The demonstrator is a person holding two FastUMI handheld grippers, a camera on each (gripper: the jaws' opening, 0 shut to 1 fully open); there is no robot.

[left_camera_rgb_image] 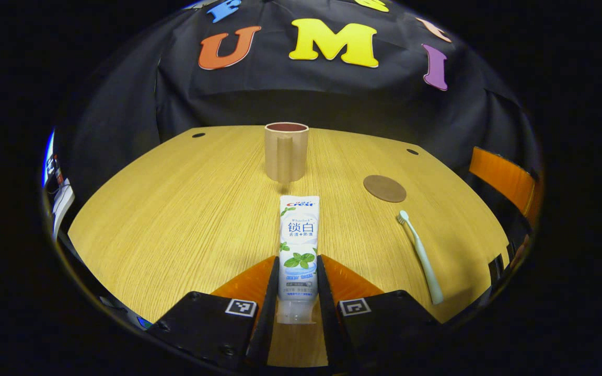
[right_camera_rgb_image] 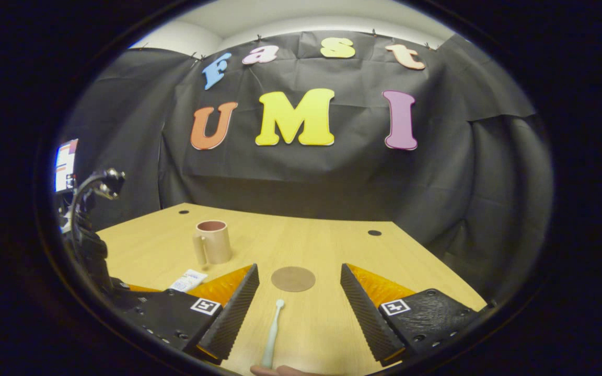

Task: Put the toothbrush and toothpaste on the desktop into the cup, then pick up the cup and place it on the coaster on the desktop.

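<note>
Here the toothpaste (left_camera_rgb_image: 298, 250) lies between the left gripper (left_camera_rgb_image: 297, 292) fingers — gripped.

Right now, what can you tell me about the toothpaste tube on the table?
The toothpaste tube is a white, soft-looking plastic tube printed with green leaves. It lies flat on the wooden table, lengthwise between the two fingers of the left gripper, which stand close along its sides near the clear cap end; its flat crimped end points toward the cup. I cannot tell whether the fingers already press it. The right gripper view shows just a bit of it.
</note>
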